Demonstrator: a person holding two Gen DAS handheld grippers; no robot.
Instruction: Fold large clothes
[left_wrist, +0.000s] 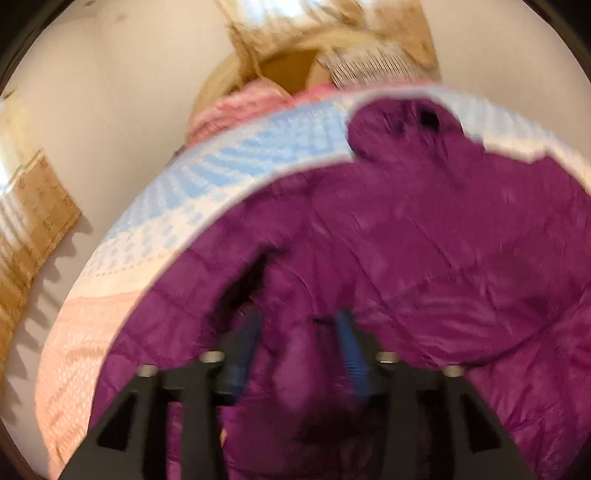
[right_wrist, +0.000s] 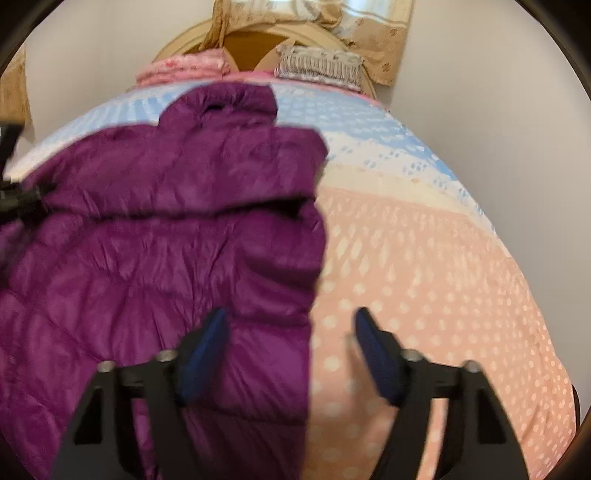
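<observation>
A purple quilted jacket (right_wrist: 159, 229) is spread flat on a bed, with its collar (right_wrist: 221, 101) turned toward the headboard (right_wrist: 255, 40) and its hem toward the cameras, so that its long axis runs along the length of the bed. A sleeve is seen folded across the body in the right wrist view, where a dark crease crosses the jacket from side to side. The jacket's right edge runs straight down the middle of that view.

The bed is covered by a bedspread (right_wrist: 424, 258) in bands of light blue, white and peach with a pale dotted pattern. Pink bedding (right_wrist: 184, 68) and a grey striped pillow (right_wrist: 319, 66) lie at the head end. Plain pale walls and beige patterned curtains (left_wrist: 37, 221) are seen around the bed.

The left gripper (left_wrist: 299, 336) is held low over the jacket; its jaws stand partly apart with a puff of purple fabric between them, but whether the pads press on it cannot be told through the blur. The right gripper (right_wrist: 290, 332) straddles the jacket's right edge, its jaws apart and clamped on nothing.
</observation>
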